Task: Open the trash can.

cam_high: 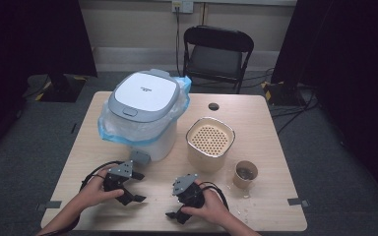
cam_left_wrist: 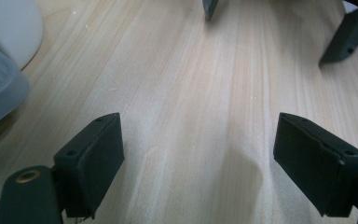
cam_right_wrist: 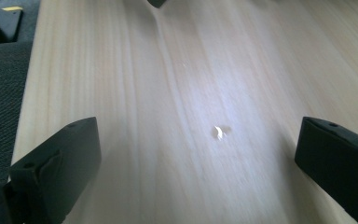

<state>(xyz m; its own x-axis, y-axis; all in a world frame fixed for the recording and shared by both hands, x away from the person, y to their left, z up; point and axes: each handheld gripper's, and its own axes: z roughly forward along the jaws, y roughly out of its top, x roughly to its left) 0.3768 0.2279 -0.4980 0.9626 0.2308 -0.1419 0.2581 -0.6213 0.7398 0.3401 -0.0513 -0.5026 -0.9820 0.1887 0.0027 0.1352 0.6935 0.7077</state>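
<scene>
Pale wood table [cam_high: 270, 147] under me, grey carpet around it, and a black folding chair [cam_high: 216, 54] past the far edge at twelve o'clock. My left gripper [cam_high: 130, 188] sits low at about seven o'clock, held in my left hand [cam_high: 98, 189], its jaws spread wide with nothing between them; in the left gripper view [cam_left_wrist: 198, 158] I see only bare wood grain between the two black pads. My right gripper [cam_high: 174, 214] is at about six o'clock, gripped by my right hand [cam_high: 209, 206], jaws likewise wide apart and holding nothing. In the right gripper view [cam_right_wrist: 198, 161] a small pale crumb [cam_right_wrist: 219, 133] lies on the wood between the jaws, touching neither.

At eleven o'clock stands the white bin [cam_high: 145, 115] with a grey lid, lid shut, a blue-edged bag [cam_high: 109, 128] bunched round its rim. It is just beyond my left gripper, not touching. At one o'clock stands the beige canister [cam_high: 210, 143] with a perforated top, just beside the bin. At three o'clock, near the canister, is a paper cup [cam_high: 245, 175], upright, with something dark inside. Small crumbs [cam_high: 238, 209] lie scattered on the table in front of the cup.
</scene>
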